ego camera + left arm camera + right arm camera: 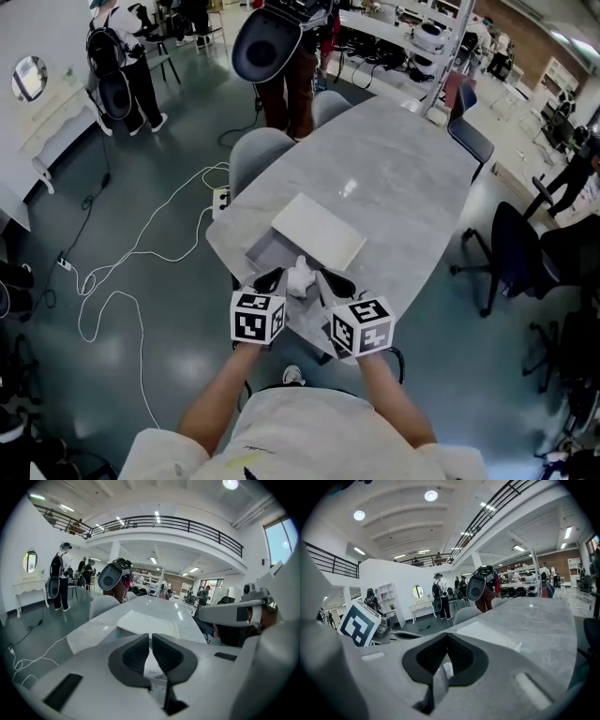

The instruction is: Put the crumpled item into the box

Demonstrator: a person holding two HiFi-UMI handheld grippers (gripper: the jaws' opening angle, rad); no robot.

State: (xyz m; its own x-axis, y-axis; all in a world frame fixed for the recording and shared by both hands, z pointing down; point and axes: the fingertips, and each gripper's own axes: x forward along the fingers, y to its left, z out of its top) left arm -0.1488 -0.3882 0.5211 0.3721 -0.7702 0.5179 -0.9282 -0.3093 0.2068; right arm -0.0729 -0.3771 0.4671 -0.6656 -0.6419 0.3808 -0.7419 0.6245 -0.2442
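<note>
A crumpled white paper [300, 277] hangs just above the near end of the grey table [403, 178], between my two grippers. My left gripper [271, 278] is shut, with a bit of the white paper [154, 667] showing low between its pads. My right gripper [334, 280] is shut too, and a strip of the paper [442, 677] hangs down between its pads. Right behind the paper stands the shallow grey box [265, 253]. Its flat white lid [319, 231] lies askew over the far part of the box.
Grey chairs [258, 155] stand at the table's left side and dark office chairs [516, 248] at its right. White cables [150, 244] trail over the floor on the left. A person [291, 84] stands beyond the table's far left corner.
</note>
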